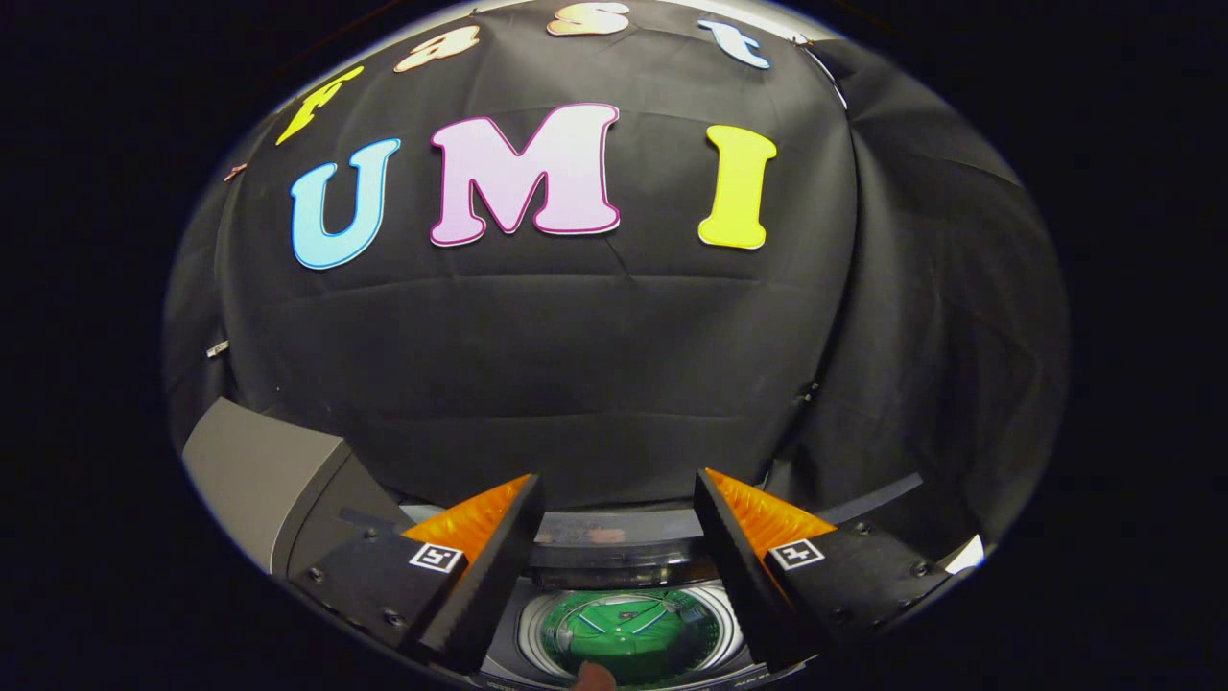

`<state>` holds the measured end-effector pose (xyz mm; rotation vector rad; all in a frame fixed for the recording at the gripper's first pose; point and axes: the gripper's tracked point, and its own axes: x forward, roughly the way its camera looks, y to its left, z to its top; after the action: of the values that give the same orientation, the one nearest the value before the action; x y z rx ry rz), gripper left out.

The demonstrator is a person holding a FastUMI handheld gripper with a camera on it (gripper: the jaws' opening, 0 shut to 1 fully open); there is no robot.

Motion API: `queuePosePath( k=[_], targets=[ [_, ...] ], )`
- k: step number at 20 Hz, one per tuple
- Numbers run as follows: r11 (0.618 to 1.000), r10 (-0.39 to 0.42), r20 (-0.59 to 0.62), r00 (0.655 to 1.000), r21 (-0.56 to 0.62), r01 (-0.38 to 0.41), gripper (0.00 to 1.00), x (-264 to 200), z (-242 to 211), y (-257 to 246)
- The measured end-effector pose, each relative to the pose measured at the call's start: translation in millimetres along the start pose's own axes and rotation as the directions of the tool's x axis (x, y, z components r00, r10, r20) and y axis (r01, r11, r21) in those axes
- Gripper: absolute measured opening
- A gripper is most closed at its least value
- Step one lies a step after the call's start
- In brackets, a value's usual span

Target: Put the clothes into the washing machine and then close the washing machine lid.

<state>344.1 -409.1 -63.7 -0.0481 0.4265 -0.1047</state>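
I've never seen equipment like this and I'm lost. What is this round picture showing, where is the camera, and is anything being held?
The camera rides on a hand-held gripper and looks forward along its two fingers, the wedge shapes low in the view. They stand apart with nothing between them, so nothing is held. Below and between them you look down into the open drum of a washing machine, where a green garment already lies. The grey slab beside the fingers may be the raised lid, though I cannot be sure. Behind hangs the black cloth wall of the booth.
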Motion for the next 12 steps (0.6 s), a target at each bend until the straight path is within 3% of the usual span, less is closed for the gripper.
queuePosePath(
  k=[12],
  targets=[
    [1.0,0.018,0.019,1.0,0.006,-0.018,0.99,-20.4,-18.2,-2.2]
  ],
)
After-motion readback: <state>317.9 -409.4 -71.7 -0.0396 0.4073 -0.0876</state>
